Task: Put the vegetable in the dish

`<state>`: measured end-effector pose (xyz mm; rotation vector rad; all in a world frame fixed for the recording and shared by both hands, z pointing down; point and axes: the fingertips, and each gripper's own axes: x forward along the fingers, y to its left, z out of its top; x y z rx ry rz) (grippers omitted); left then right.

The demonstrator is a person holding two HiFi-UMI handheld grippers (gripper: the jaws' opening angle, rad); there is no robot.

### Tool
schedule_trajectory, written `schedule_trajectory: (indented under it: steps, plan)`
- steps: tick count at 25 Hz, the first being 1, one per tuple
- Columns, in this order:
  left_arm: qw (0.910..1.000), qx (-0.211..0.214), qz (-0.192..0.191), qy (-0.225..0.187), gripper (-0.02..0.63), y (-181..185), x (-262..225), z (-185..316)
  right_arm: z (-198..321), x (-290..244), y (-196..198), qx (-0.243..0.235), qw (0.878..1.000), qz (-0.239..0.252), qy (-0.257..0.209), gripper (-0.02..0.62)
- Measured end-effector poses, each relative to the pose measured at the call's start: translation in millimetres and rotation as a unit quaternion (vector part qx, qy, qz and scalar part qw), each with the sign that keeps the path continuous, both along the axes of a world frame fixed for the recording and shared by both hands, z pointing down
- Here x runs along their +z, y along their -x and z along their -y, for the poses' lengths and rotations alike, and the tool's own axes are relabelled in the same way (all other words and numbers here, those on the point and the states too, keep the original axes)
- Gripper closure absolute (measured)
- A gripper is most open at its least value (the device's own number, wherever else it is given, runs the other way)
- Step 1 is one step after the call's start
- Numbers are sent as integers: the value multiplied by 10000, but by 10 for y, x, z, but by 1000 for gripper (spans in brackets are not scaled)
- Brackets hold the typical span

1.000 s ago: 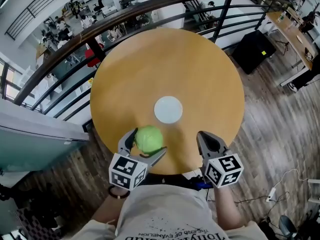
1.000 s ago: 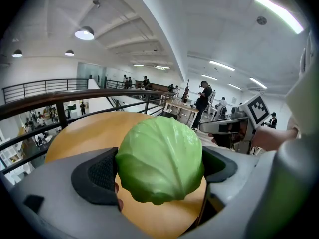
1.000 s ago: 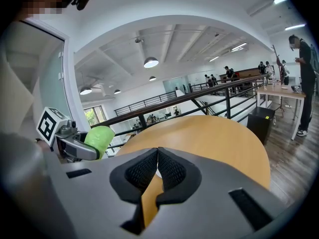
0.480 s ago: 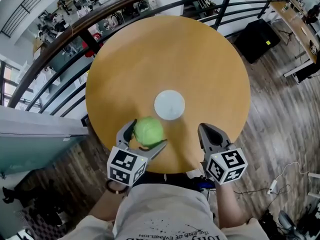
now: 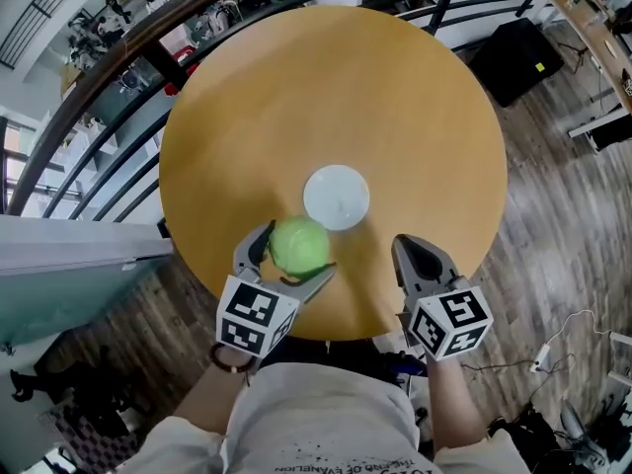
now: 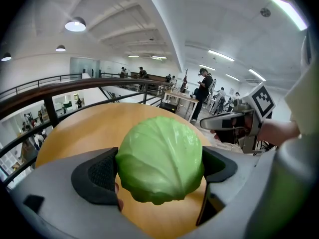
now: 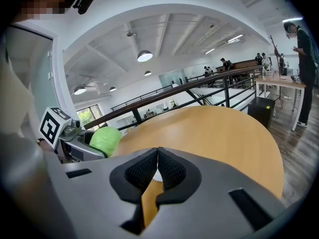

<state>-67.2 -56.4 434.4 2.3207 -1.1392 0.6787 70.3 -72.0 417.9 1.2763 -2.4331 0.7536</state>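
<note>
Over the round worktop (image 5: 395, 87), just beside the white dish (image 5: 337, 197), the left gripper (image 5: 296, 252) has its jaws clamped on the green cabbage (image 5: 298, 245). Near the worktop's edge, the right gripper (image 5: 407, 251) hovers with jaws pressed together, empty.

On table (image 5: 395, 97): dish (image 5: 337, 197); cabbage (image 5: 298, 245) just left-front.

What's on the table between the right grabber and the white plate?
Nothing, just bare table between the right gripper and the dish, as the head view shows.
</note>
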Motion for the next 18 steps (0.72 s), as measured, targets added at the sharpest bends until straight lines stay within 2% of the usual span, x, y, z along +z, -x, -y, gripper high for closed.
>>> schedule_trajectory:
  steps: [18]
  plan:
    - [9991, 173, 289, 275, 109, -113, 503, 487, 353, 466, -10, 84, 9994, 86, 322, 571]
